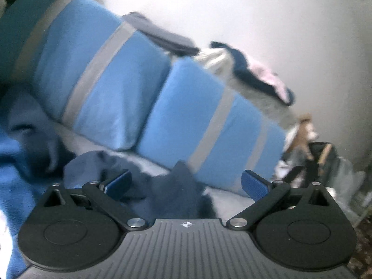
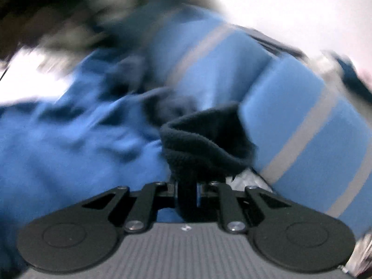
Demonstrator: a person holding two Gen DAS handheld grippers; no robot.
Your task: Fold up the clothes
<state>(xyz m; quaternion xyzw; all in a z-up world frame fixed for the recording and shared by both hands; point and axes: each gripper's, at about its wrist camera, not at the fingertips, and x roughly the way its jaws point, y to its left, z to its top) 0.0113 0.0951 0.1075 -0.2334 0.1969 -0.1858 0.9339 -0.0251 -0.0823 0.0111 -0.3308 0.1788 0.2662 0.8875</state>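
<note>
A dark navy garment [image 1: 167, 186] lies crumpled on the pale bed surface, just in front of my left gripper [image 1: 186, 183]. That gripper is open, its blue pads [image 1: 254, 186] spread wide, with a raised fold of the garment between them untouched. In the right wrist view my right gripper [image 2: 187, 189] is shut on a bunch of dark navy knit fabric [image 2: 204, 139], which rises from the jaws in a thick roll. The right view is blurred by motion.
Two light blue cushions with grey stripes [image 1: 130, 88] stand behind the garment. More clothes [image 1: 251, 69] are heaped on top of them against a white wall. A bright blue blanket [image 2: 69, 139] fills the left side. Clutter and a dark container [image 1: 320, 158] sit at far right.
</note>
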